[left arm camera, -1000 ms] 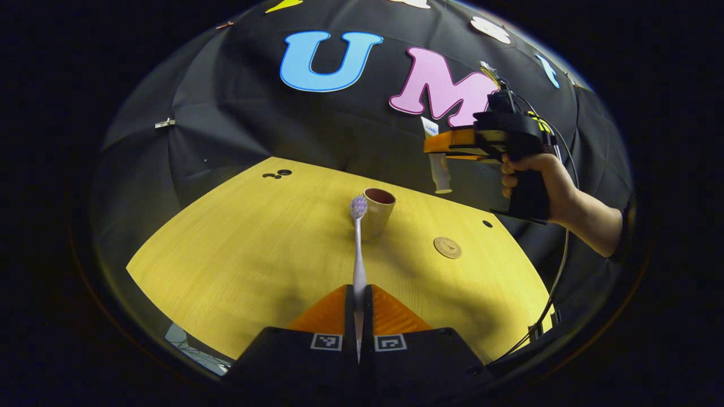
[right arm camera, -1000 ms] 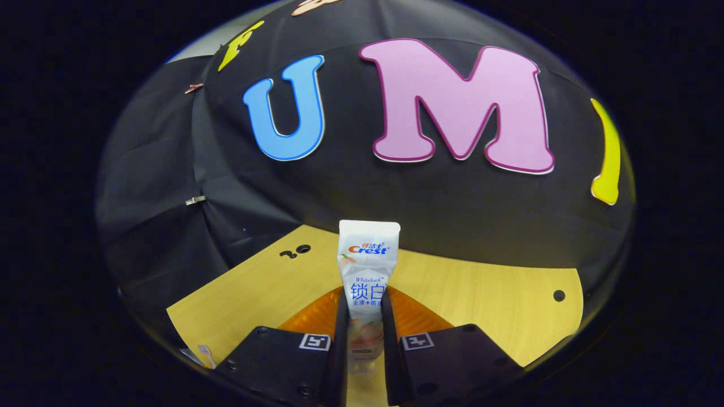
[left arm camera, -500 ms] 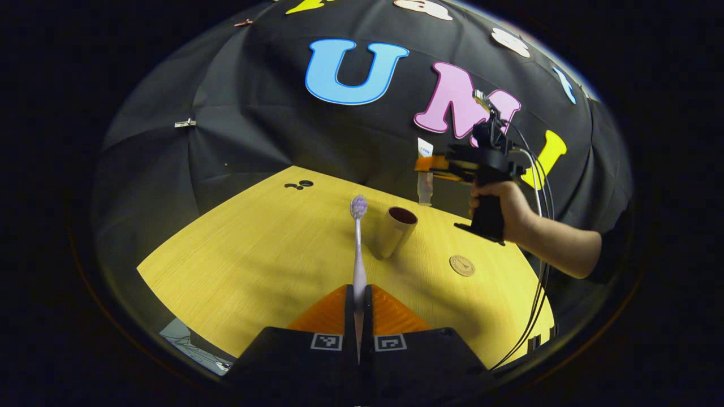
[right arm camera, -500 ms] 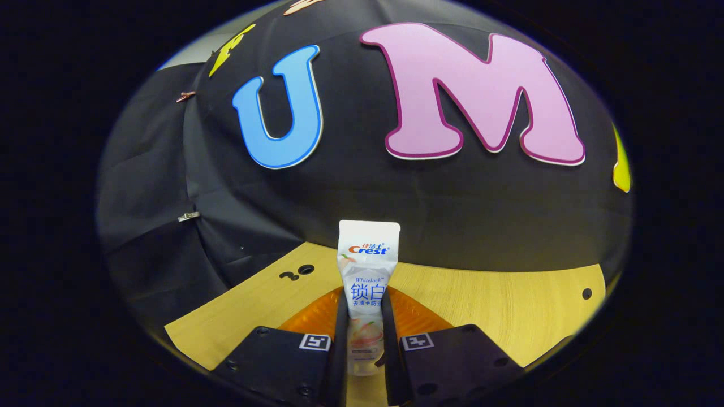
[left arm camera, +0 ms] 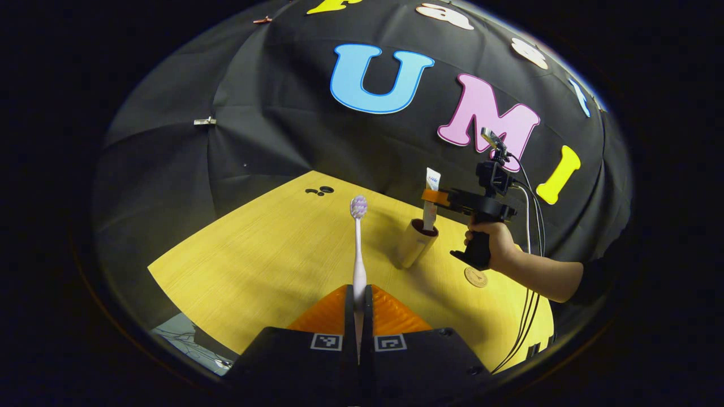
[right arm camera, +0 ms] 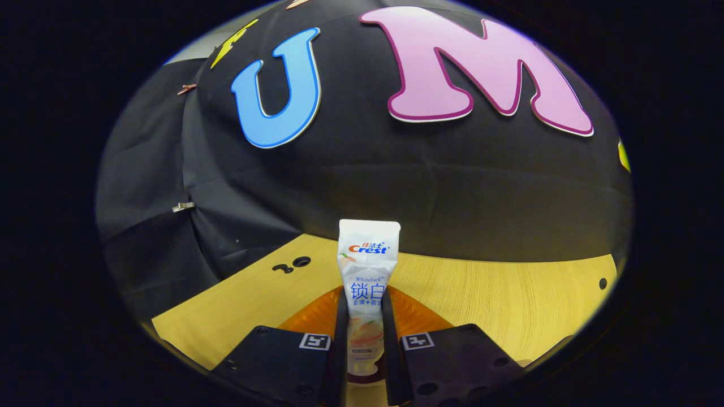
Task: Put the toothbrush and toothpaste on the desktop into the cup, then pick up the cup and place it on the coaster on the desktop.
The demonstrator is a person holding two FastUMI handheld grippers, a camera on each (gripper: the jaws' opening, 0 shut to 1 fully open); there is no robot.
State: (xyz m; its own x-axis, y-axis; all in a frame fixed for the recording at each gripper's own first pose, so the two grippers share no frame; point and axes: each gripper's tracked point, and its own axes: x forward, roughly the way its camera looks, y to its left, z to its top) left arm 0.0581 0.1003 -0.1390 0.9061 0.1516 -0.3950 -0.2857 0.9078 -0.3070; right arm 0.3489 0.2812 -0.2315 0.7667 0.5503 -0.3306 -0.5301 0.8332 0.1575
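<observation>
My left gripper (left arm camera: pixel 358 294) is shut on a white toothbrush (left arm camera: pixel 358 243), which stands upright with its bristle head on top. To its right a tan cup (left arm camera: pixel 414 243) with a dark red inside stands on the yellow table (left arm camera: pixel 254 265). The right gripper (left arm camera: pixel 432 196), held by a hand (left arm camera: pixel 492 246), hangs just above the cup. It is shut on an upright white toothpaste tube (left arm camera: pixel 432 195) whose lower end dips into the cup's mouth. In the right gripper view the toothpaste tube (right arm camera: pixel 367 271) sits between the right gripper's (right arm camera: pixel 365 333) fingers, with the cup rim (right arm camera: pixel 367 380) below.
A round wooden coaster (left arm camera: pixel 475 277) lies on the table right of the cup, under the hand. Small black holes (left arm camera: pixel 319 191) mark the far left of the table. Cables (left arm camera: pixel 529 316) hang from the right gripper past the table's right edge. The black booth wall stands behind.
The right gripper has come down over the cup, so the toothpaste's lower end now enters the cup's mouth. My left gripper has drifted slightly away, still holding the toothbrush.
</observation>
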